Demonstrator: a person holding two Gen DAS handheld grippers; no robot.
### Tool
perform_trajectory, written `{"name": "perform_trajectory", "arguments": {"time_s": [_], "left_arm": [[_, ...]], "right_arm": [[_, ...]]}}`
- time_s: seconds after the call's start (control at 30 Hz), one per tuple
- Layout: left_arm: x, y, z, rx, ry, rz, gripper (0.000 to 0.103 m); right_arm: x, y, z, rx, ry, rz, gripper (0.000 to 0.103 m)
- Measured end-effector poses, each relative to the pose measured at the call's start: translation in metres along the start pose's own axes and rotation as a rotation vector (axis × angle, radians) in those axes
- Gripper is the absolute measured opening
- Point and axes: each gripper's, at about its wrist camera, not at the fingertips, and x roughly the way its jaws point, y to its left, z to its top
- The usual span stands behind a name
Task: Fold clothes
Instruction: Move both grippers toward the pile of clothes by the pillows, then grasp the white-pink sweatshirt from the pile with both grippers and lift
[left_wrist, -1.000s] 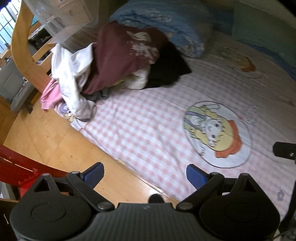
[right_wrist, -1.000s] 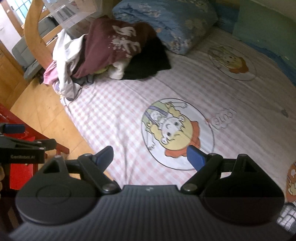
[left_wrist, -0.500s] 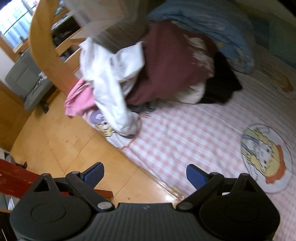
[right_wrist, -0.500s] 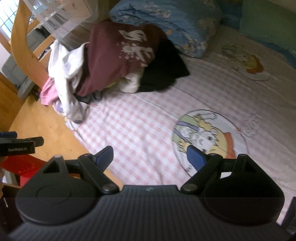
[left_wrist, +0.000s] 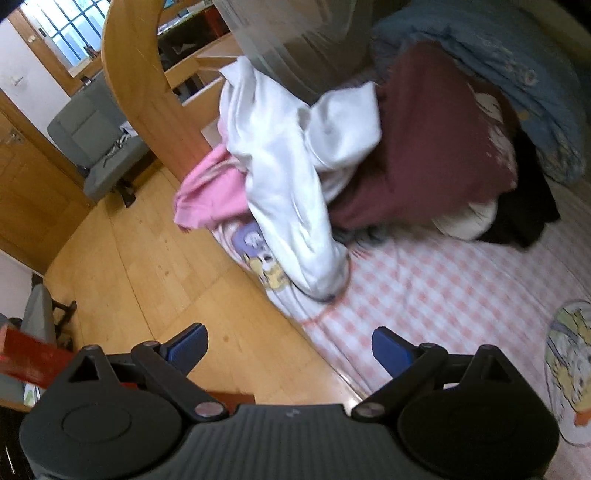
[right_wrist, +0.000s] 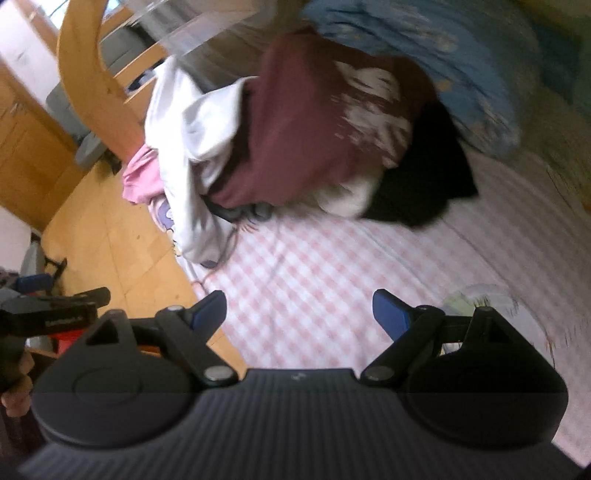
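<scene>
At the bed's corner, a soft, limp clothes pile (left_wrist: 369, 166) is heaped; its hanging white garment (left_wrist: 295, 206) is probably best pinched. Left gripper (left_wrist: 288, 343) and right gripper (right_wrist: 299, 306) are held apart, empty.

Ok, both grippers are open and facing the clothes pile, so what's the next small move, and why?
Probably ease the left gripper forward onto the white garment. It drapes over the front of the pile, hanging down at the bed's edge, on top of the pink garment and beside the maroon shirt, so it should lift free first. The right gripper hangs open over the checked sheet, holding nothing.
</scene>
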Motion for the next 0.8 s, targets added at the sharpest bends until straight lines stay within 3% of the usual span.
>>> {"name": "perform_trajectory", "arguments": {"time_s": [0.2,0.37,0.53,0.8], "left_arm": [[0.074,0.049,0.064,0.021,-0.067,-0.012,0.097],[0.142,0.095,0.133,0.107,-0.154,0.015,0.097],[0.224,0.125,0.195,0.124,-0.174,0.001,0.097],[0.330,0.126,0.259,0.138,-0.150,-0.013,0.097]], "right_arm": [[0.064,0.066,0.091,-0.051,-0.026,0.018,0.088],[0.136,0.109,0.159,0.050,-0.072,0.030,0.088],[0.206,0.132,0.195,0.197,-0.062,0.048,0.088],[0.281,0.153,0.208,0.248,-0.057,0.028,0.088]]}}
